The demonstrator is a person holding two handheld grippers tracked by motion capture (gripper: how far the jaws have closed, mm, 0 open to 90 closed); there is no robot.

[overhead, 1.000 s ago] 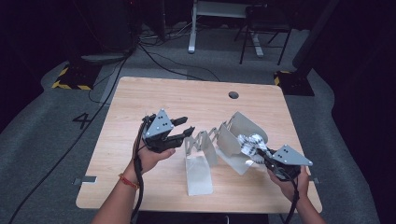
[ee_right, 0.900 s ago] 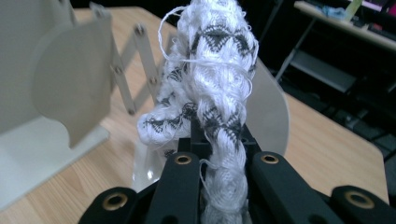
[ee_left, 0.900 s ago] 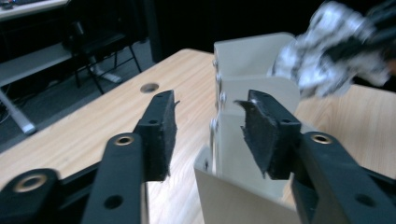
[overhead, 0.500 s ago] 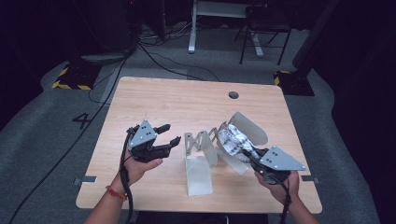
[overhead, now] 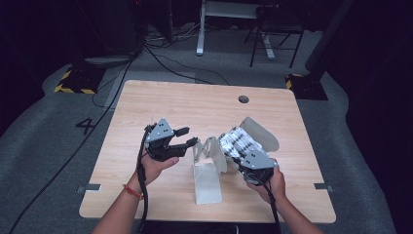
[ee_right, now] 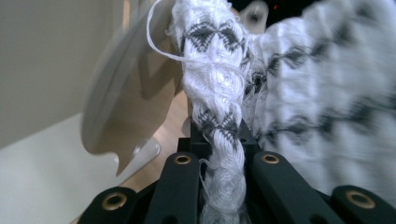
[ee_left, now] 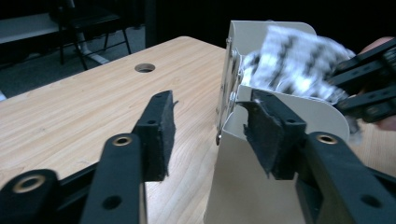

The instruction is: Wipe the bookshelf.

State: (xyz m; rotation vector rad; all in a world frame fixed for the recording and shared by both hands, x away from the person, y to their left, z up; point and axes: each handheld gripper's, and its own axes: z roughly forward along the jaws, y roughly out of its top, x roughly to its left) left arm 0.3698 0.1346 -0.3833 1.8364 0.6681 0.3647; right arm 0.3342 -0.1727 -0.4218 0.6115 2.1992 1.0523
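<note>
A white cloth with a black pattern (overhead: pixel 237 141) hangs bunched over a white sheet-metal stand (overhead: pixel 207 183) in the middle of the table. My right gripper (overhead: pixel 245 154) is shut on that cloth; its own view shows a twisted fold (ee_right: pixel 219 107) pinched between the jaws (ee_right: pixel 219 140), with a rounded plate of the stand (ee_right: pixel 122 93) to the left. My left gripper (overhead: pixel 189 136) is open just left of the stand. In its own view (ee_left: pixel 210 116) the right pad (ee_left: pixel 268 135) lies against the stand's edge (ee_left: pixel 252 186), and the cloth (ee_left: pixel 294 60) sits beyond.
The wooden table (overhead: pixel 195 102) has a round cable hole (overhead: pixel 243 99) at the far right. Bare wood lies along its left side and far edge. Cables and chair legs are on the floor beyond the table.
My right gripper has moved left with the cloth, closer to the stand's middle. My left gripper drew back to the left, then came back up to the stand.
</note>
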